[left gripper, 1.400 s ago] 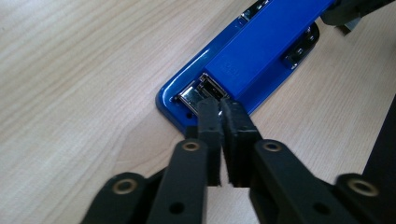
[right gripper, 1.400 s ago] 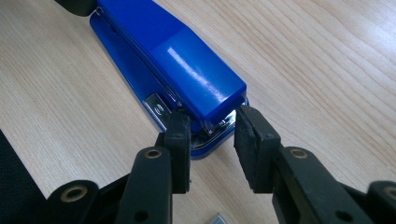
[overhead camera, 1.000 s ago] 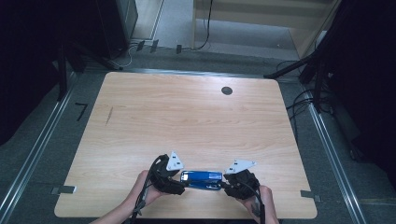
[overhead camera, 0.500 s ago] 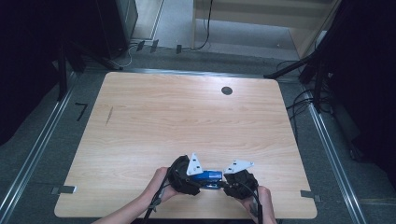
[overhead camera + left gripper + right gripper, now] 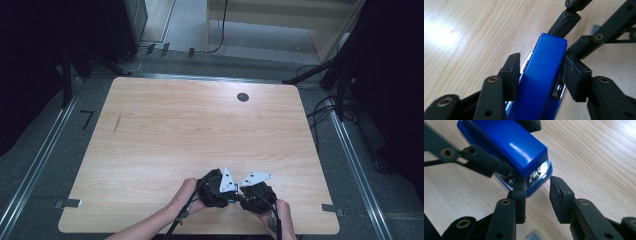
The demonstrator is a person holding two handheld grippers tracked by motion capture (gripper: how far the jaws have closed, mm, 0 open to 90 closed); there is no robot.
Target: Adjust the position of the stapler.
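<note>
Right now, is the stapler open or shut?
Shut: the stapler's blue top lies down over its metal front and base, no gap between them.

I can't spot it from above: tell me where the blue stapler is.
The blue stapler lies on the table near its front edge, between the left tongs and the right tongs.

A light wooden bench [image 5: 200, 135] stands on grey carpet, with a round dark grommet hole [image 5: 243, 97] near its far edge and a short dark mark [image 5: 116, 124] toward its left side. A small silvery strip of staples [image 5: 537, 235] lies on the wood. Metal rails [image 5: 40, 160] run along the floor, and cables [image 5: 320, 107] trail on the right.
</note>
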